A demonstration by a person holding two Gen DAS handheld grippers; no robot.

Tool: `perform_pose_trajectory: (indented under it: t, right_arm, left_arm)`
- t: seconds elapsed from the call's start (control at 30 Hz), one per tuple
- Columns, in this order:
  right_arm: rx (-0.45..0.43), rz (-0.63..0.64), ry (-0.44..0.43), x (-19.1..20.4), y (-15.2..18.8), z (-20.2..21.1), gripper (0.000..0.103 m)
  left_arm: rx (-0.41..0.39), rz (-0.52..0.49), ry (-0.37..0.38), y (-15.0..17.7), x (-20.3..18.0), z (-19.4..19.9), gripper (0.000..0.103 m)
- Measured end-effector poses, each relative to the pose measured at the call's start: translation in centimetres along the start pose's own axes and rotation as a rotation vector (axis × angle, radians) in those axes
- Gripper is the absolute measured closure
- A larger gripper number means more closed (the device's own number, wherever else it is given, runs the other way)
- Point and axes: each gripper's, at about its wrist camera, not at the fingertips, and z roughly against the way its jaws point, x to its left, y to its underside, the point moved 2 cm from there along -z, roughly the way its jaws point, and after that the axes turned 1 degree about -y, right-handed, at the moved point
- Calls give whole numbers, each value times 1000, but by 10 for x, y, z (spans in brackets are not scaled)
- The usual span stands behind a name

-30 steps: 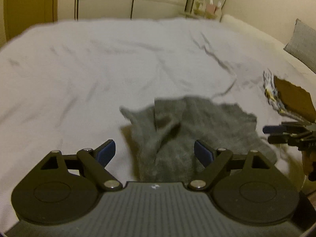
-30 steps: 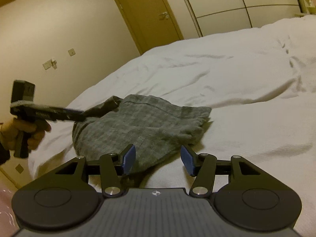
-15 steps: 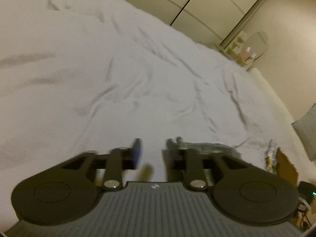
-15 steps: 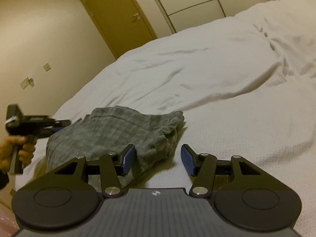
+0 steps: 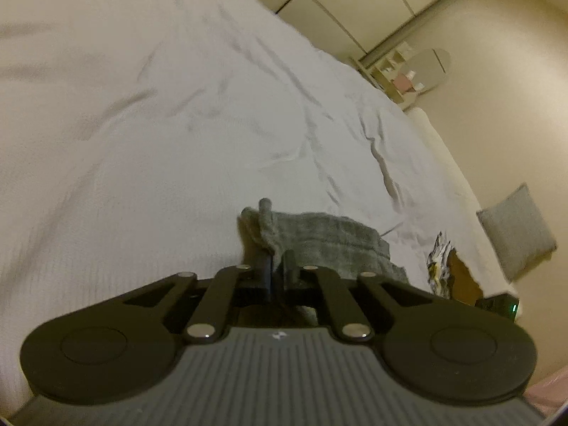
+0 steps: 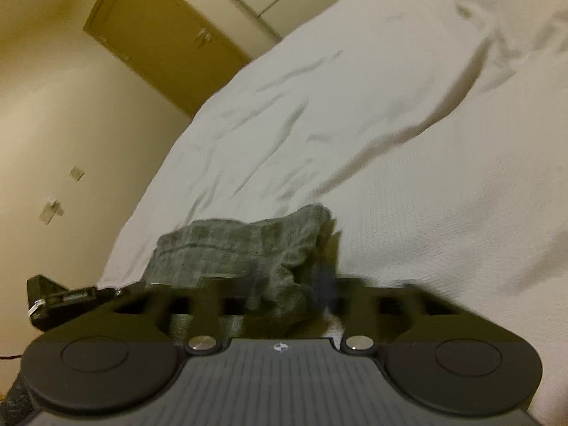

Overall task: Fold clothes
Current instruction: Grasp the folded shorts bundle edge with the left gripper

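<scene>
Left wrist view: white bedspread (image 5: 149,149) fills the left and centre, creased in long diagonal ridges. Left gripper (image 5: 278,271) has its jaws pinched together on an edge of the grey garment (image 5: 330,241), with the cloth bunched between them and a small tuft rising just beyond the fingers. The garment is a dark grey, faintly checked fabric, lying in a low crumpled heap on the bedspread directly ahead of the gripper and trailing to its right. Further right, a crinkled wrapper (image 5: 438,261) and a brown patch beside it, then a grey cushion (image 5: 516,230) at the bed's far side.

Right wrist view: the left gripper's body (image 6: 64,298) shows at the lower left, at the garment's edge. Garment (image 6: 241,245) sits mounded, a stitched seam running across its top, folds drooping at the front. Right gripper (image 6: 321,287) is motion-blurred at the cloth; cannot tell whether its jaws are clamped or apart.
</scene>
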Motion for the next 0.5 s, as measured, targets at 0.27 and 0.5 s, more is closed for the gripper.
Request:
perform_pose_trajectory:
  t: [0.27,0.5]
  right_arm:
    - [-53,80,91,-3,1,2,95]
    - [-37,163,166,1,6,-6,98]
  left_arm:
    - [-7,-95,-23,-9,3,-17,100]
    - [11,-153,-109,-2,3,-31,90]
